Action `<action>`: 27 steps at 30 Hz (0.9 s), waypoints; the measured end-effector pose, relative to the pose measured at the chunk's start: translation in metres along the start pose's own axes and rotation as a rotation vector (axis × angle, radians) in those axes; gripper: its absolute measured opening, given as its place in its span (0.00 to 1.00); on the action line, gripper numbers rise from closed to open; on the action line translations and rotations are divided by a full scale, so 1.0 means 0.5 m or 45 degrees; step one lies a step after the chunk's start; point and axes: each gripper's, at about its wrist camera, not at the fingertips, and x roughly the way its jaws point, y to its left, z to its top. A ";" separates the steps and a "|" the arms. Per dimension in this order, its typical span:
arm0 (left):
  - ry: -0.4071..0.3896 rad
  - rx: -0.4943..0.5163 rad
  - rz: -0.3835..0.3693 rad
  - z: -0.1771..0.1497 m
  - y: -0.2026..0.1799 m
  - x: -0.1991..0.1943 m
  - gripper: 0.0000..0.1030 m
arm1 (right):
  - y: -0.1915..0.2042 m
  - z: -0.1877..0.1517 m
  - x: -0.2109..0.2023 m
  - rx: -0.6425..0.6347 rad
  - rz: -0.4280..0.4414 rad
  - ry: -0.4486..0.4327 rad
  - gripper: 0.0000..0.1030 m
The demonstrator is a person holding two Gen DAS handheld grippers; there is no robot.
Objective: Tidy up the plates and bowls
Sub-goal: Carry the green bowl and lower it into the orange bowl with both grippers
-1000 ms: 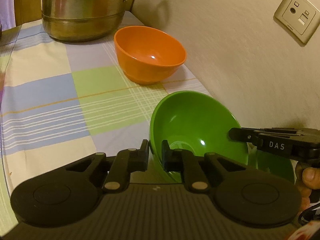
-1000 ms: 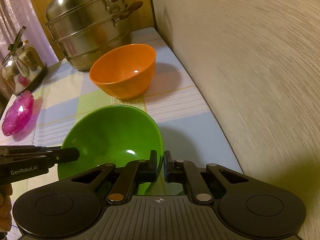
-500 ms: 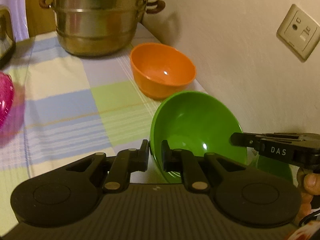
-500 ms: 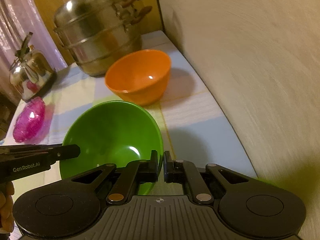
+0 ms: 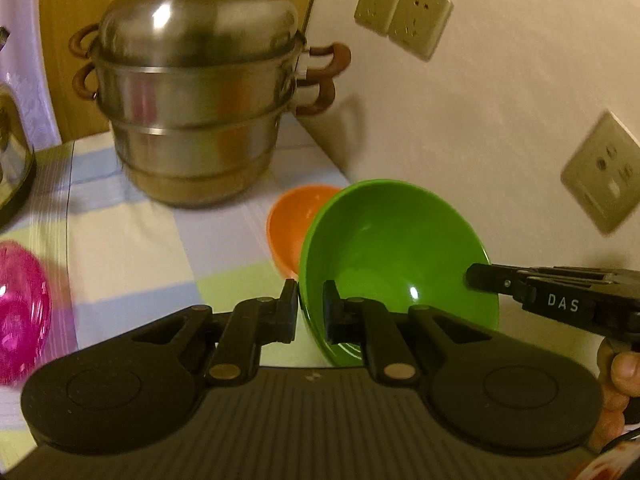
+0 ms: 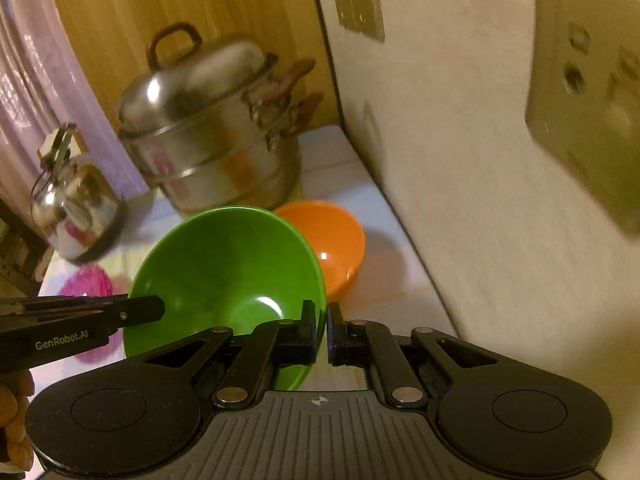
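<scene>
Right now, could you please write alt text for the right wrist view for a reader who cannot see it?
The right gripper and the left gripper each pinch opposite rims of a green bowl, holding it tilted above a checked tablecloth. Behind it sit an orange bowl, a steel steamer pot, a kettle and a pink dish.

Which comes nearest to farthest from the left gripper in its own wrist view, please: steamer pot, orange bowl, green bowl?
1. Green bowl: clamped at its rim in the left gripper.
2. Orange bowl: just behind, on the cloth.
3. Steamer pot: at the back, left of the wall.
</scene>
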 end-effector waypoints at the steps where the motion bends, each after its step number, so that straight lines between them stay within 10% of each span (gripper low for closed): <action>1: -0.001 -0.003 -0.004 0.013 0.001 0.006 0.11 | 0.000 0.013 0.005 0.001 -0.003 -0.002 0.05; 27: 0.127 -0.030 0.039 0.098 0.057 0.249 0.11 | -0.069 0.125 0.252 -0.008 -0.100 0.108 0.04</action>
